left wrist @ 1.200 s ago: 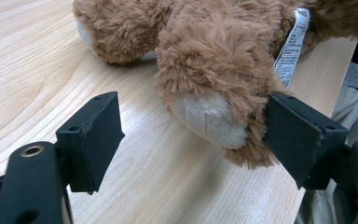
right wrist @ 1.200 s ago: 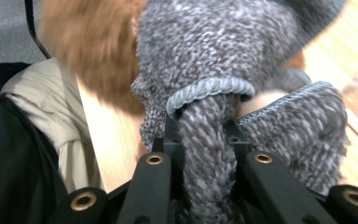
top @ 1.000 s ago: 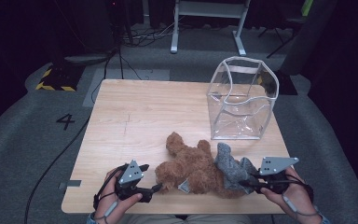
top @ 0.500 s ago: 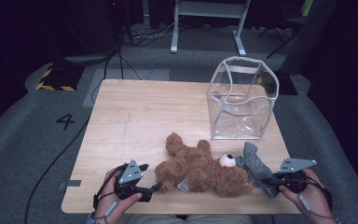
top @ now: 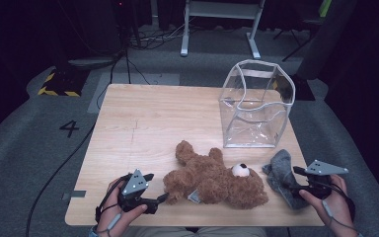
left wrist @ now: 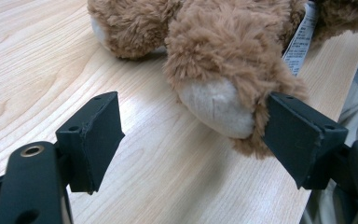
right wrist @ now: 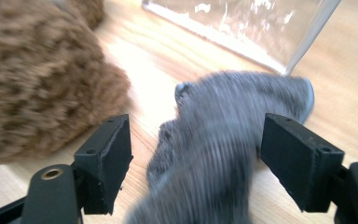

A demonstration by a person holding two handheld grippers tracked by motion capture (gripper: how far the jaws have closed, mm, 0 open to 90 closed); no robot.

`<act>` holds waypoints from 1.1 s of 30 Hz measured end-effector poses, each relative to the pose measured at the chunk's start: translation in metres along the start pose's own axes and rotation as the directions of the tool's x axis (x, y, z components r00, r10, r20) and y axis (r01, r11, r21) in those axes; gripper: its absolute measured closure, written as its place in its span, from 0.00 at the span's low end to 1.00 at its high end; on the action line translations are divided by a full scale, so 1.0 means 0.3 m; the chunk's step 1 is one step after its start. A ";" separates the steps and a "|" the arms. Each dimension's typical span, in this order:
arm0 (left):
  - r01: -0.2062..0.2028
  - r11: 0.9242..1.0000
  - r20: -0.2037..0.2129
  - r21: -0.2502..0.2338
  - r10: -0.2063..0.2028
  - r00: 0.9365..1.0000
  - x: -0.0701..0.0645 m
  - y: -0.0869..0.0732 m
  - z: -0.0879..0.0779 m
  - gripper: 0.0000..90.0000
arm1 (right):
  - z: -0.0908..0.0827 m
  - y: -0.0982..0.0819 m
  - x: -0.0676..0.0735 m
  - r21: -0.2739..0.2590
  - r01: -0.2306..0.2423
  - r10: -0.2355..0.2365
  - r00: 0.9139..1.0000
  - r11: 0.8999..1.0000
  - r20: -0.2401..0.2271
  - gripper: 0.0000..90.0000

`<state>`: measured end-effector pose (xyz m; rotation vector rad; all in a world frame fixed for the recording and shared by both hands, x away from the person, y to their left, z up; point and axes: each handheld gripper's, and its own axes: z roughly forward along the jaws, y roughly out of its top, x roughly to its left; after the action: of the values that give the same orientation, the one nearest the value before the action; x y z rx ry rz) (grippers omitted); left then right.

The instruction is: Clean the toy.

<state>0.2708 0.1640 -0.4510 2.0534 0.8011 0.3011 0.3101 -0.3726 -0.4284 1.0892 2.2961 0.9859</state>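
Observation:
A brown teddy bear (top: 212,180) lies on its back near the wooden table's (top: 168,118) front edge. One cream-soled paw (left wrist: 216,105) sits between the jaws of my left gripper (top: 161,198), which is open; the right-hand pad (left wrist: 303,135) brushes the fur. A grey fuzzy cloth (top: 281,174) lies to the right of the bear's head. My right gripper (top: 297,185) has just been opening. The grey cloth (right wrist: 223,140) lies between its wide-apart pads, which do not press on it. In its own view my right gripper (right wrist: 196,156) stands over the table beside the bear (right wrist: 37,88).
A clear plastic bag (top: 256,106) stands open behind the cloth at the right of the table; its lower edge (right wrist: 242,32) is close in front of the right gripper. A cable runs off the table's left side over grey floor marked with a 4 (top: 70,128).
The right gripper drew the grey cloth off the bear's head to the right, baring the face, then its jaws opened. The left gripper stayed put.

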 end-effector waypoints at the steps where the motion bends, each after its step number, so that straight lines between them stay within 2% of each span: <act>1: 0.002 1.000 0.004 0.000 -0.002 1.000 -0.002 0.000 -0.002 0.23 | -0.020 0.002 0.010 -0.030 0.011 -0.011 1.000 0.999 0.004 0.28; 2: 0.002 1.000 0.008 -0.004 -0.002 1.000 -0.004 0.000 -0.003 0.22 | -0.031 0.003 0.016 -0.045 0.025 -0.025 1.000 0.999 -0.001 0.28; 3: -0.001 1.000 0.011 -0.011 0.001 1.000 -0.008 0.002 -0.006 0.22 | -0.057 0.002 0.048 -0.071 0.056 -0.059 0.997 0.996 -0.043 0.27; 4: -0.001 1.000 0.011 -0.011 0.001 1.000 -0.008 0.002 -0.006 0.21 | -0.057 0.002 0.048 -0.071 0.056 -0.059 0.997 0.996 -0.043 0.27; 5: 0.000 1.000 0.015 -0.014 0.001 1.000 -0.015 0.004 -0.008 0.21 | -0.065 -0.006 0.086 -0.093 0.068 -0.077 0.992 0.993 -0.100 0.26; 6: 0.000 1.000 0.015 -0.014 0.001 1.000 -0.015 0.004 -0.008 0.21 | -0.065 -0.006 0.086 -0.093 0.068 -0.077 0.992 0.993 -0.100 0.26; 7: -0.003 1.000 0.018 -0.020 0.003 1.000 -0.020 0.005 -0.007 0.21 | -0.060 -0.015 0.119 -0.098 0.087 -0.101 0.984 0.991 -0.148 0.24; 8: -0.003 1.000 0.018 -0.020 0.003 1.000 -0.020 0.005 -0.007 0.21 | -0.060 -0.015 0.119 -0.098 0.087 -0.101 0.984 0.991 -0.148 0.24; 9: -0.007 1.000 0.018 -0.028 0.007 1.000 -0.025 0.007 -0.004 0.21 | -0.056 -0.019 0.137 -0.094 0.098 -0.113 0.978 0.991 -0.174 0.24; 10: -0.015 0.999 0.032 -0.033 0.016 0.999 -0.029 0.009 -0.001 0.20 | -0.043 -0.022 0.175 -0.104 0.132 -0.151 0.969 0.986 -0.197 0.24; 12: -0.018 0.999 0.037 -0.045 0.020 0.999 -0.034 0.009 0.003 0.19 | -0.039 -0.021 0.187 -0.109 0.136 -0.156 0.966 0.985 -0.208 0.23; 13: -0.023 0.998 0.029 -0.053 0.024 0.999 -0.042 0.012 0.009 0.19 | -0.023 -0.016 0.218 -0.129 0.148 -0.176 0.956 0.980 -0.236 0.23; 14: -0.023 0.998 0.029 -0.053 0.024 0.999 -0.042 0.012 0.009 0.19 | -0.023 -0.016 0.218 -0.129 0.148 -0.176 0.956 0.980 -0.236 0.23; 15: -0.004 0.998 0.028 -0.055 0.006 1.000 -0.046 0.015 0.017 0.20 | -0.008 -0.012 0.240 -0.130 0.166 -0.194 0.950 0.978 -0.244 0.22; 16: -0.004 0.998 0.028 -0.055 0.006 1.000 -0.046 0.015 0.017 0.20 | -0.008 -0.012 0.240 -0.130 0.166 -0.194 0.950 0.978 -0.244 0.22; 17: -0.002 0.999 0.025 -0.053 0.004 1.000 -0.048 0.014 0.023 0.20 | -0.002 -0.012 0.247 -0.131 0.170 -0.199 0.948 0.977 -0.250 0.22; 18: -0.001 0.999 0.024 -0.049 0.003 1.000 -0.048 0.013 0.026 0.20 | 0.015 -0.012 0.268 -0.136 0.179 -0.209 0.941 0.974 -0.264 0.22; 20: -0.005 0.999 0.026 -0.040 0.006 1.000 -0.048 0.009 0.036 0.21 | 0.025 -0.013 0.276 -0.137 0.189 -0.220 0.939 0.972 -0.266 0.22; 21: -0.013 0.999 0.029 -0.033 0.014 0.999 -0.049 0.007 0.046 0.21 | 0.050 -0.017 0.291 -0.128 0.207 -0.235 0.932 0.970 -0.274 0.22; 23: -0.023 0.999 0.028 -0.032 0.024 0.999 -0.052 0.008 0.060 0.21 | 0.078 -0.019 0.301 -0.130 0.215 -0.244 0.927 0.968 -0.284 0.22; 24: -0.029 0.999 0.031 -0.032 0.030 0.999 -0.053 0.009 0.067 0.21 | 0.086 -0.018 0.304 -0.133 0.230 -0.259 0.926 0.964 -0.275 0.27; 26: -0.035 0.999 0.043 -0.033 0.036 0.998 -0.053 0.010 0.080 0.28 | 0.086 -0.012 0.306 -0.130 0.278 -0.303 0.923 0.952 -0.239 0.50; 27: -0.038 0.999 0.048 -0.030 0.039 0.998 -0.051 0.011 0.084 0.33 | 0.079 -0.007 0.301 -0.125 0.282 -0.304 0.924 0.951 -0.233 0.56; 28: -0.034 0.999 0.045 -0.027 0.035 0.998 -0.050 0.012 0.087 0.37 | 0.074 -0.001 0.292 -0.145 0.274 -0.303 0.922 0.951 -0.241 0.62; 30: -0.023 1.000 0.055 -0.016 0.024 0.998 -0.049 0.015 0.088 0.49 | 0.061 0.004 0.283 -0.156 0.261 -0.293 0.925 0.953 -0.243 0.70; 31: -0.017 1.000 0.058 -0.018 0.018 0.998 -0.049 0.015 0.086 0.55 | 0.058 0.006 0.280 -0.168 0.270 -0.305 0.922 0.948 -0.238 0.74; 32: -0.017 1.000 0.058 -0.018 0.018 0.998 -0.049 0.015 0.086 0.61 | 0.058 0.006 0.280 -0.168 0.270 -0.305 0.922 0.948 -0.238 0.74; 33: -0.009 1.000 0.061 -0.008 0.009 0.998 -0.050 0.018 0.081 0.61 | 0.055 0.007 0.281 -0.172 0.269 -0.305 0.922 0.948 -0.237 0.77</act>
<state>0.2736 0.1364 -0.4593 2.0496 0.7528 0.2453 0.2699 -0.2981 -0.4432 0.5697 2.4588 1.2023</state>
